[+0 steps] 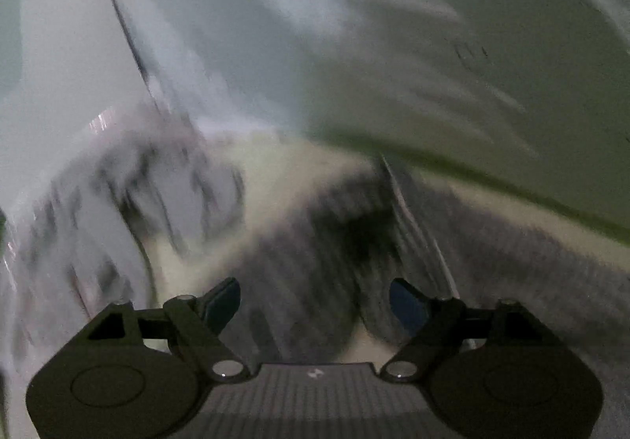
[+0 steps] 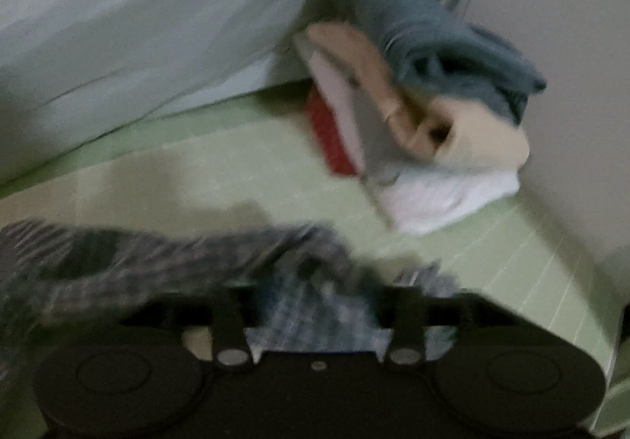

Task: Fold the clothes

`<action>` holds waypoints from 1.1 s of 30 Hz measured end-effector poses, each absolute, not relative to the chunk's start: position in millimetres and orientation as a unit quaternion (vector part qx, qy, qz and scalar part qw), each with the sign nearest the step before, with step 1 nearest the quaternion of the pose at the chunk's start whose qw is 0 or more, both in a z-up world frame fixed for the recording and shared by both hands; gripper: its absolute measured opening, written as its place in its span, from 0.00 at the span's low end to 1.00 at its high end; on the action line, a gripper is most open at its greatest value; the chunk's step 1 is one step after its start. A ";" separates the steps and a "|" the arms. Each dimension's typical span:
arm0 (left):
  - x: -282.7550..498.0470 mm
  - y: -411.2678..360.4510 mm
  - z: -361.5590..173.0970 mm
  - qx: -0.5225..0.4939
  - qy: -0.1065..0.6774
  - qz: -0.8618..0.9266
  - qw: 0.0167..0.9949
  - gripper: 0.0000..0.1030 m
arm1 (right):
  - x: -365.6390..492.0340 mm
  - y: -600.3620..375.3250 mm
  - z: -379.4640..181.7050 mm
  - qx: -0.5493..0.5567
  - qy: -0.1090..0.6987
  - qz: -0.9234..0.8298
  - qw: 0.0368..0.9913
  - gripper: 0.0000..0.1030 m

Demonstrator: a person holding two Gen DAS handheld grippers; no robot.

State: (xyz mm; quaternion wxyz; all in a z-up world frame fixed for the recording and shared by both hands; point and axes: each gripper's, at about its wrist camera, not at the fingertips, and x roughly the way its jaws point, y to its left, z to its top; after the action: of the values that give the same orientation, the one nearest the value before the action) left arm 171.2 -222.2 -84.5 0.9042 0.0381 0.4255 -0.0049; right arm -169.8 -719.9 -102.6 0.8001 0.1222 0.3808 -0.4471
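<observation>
Left wrist view, heavily blurred: left gripper (image 1: 315, 301) jaws stand wide, blue pads apart, nothing pinched; grey striped garment (image 1: 338, 242) lies rumpled directly beneath and ahead of the fingers on a pale green bed surface (image 1: 571, 214). To the left, a white patterned cloth (image 1: 118, 195); behind, a pale duvet (image 1: 275, 25), both smeared. Right wrist view: same striped garment (image 2: 165, 254) stretches from the left edge across to the right gripper (image 2: 319, 305), bunched between its fingers. Blur hides the fingertips; jaws look spread and not pressing, so cloth sits loose between them, by my reading. Further right and back, a stack of folded clothes (image 2: 445, 116): blue on top, beige under it, white at the bottom, something red behind, set against the wall (image 2: 571, 65). Judgement: garment lies dropped and unfolded, fold barely begun. To do this step well, lay the cloth flat first; each gripper should take one corner or hem edge, a single layer only, well apart from the other, then draw taut and level before turning over. Risk: grabbing bunched folds makes a crooked crease. Keep clear of the stack.
</observation>
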 end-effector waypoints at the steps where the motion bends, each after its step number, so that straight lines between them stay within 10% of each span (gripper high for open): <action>1: 159.3 -222.8 -88.7 0.028 0.435 -0.012 0.900 0.82 | -170.7 -711.9 -104.7 0.132 0.385 -0.440 0.801 0.80; 19: 53.5 -306.7 -121.3 0.033 0.490 -0.147 0.859 0.84 | -152.7 -584.9 -99.8 0.187 0.392 -0.259 0.863 0.87; 21: 52.9 -303.1 -129.4 0.046 0.497 -0.134 0.856 0.70 | -151.1 -574.8 -98.0 0.172 0.394 -0.250 0.868 0.87; 25: 57.7 -273.0 -136.2 0.021 0.514 -0.115 0.850 0.03 | -153.0 -562.8 -94.6 0.151 0.392 -0.235 0.877 0.87; 33: 65.8 -161.3 -122.4 -0.067 0.485 0.017 0.872 0.03 | -156.2 -548.1 -95.3 0.141 0.401 -0.207 0.881 0.87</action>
State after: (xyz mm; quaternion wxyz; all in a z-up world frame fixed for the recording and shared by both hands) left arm 65.8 -161.3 -122.4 0.8718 -0.0668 0.4850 0.0169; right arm -156.2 -548.1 -95.3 0.8813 0.1406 0.4010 -0.2067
